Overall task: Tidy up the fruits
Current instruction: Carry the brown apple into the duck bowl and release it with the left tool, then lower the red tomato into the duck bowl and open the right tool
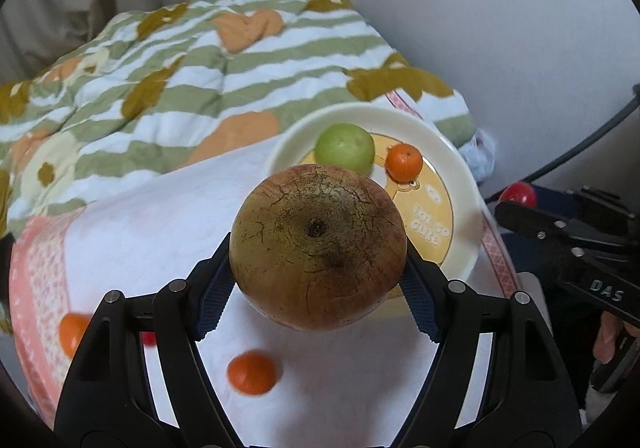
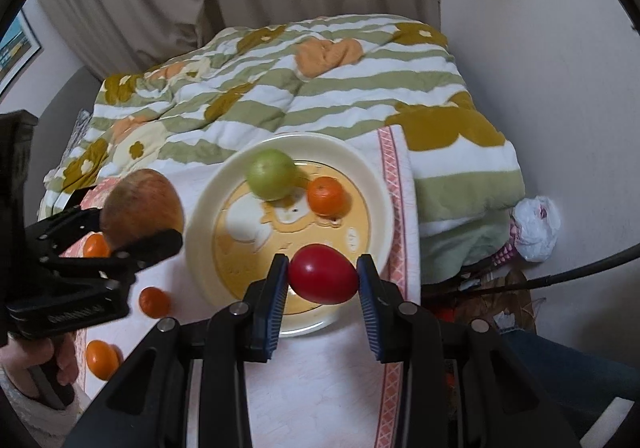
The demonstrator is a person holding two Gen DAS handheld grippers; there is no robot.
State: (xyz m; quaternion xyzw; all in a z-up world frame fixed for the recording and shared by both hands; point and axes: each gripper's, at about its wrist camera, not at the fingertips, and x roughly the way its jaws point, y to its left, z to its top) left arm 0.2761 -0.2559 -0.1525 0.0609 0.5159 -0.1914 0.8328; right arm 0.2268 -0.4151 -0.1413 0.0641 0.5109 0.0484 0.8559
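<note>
My left gripper (image 1: 318, 252) is shut on a large brownish-red apple (image 1: 318, 248), held above the white cloth just short of the cream plate (image 1: 460, 152). In the right wrist view the same apple (image 2: 140, 204) hangs left of the plate (image 2: 208, 208). My right gripper (image 2: 323, 276) is shut on a small red tomato (image 2: 322, 279), held over the plate's near rim. On the plate lie a green apple (image 2: 272, 175) and a small orange (image 2: 326, 195). Loose oranges (image 2: 154, 301) rest on the cloth at the left.
A striped green quilt (image 2: 320, 96) is bunched behind the plate. The white cloth with a pink border (image 2: 396, 232) covers the surface. A white plastic bag (image 2: 536, 228) and clutter lie at the right by the wall. A hand (image 2: 44, 360) holds the left gripper's handle.
</note>
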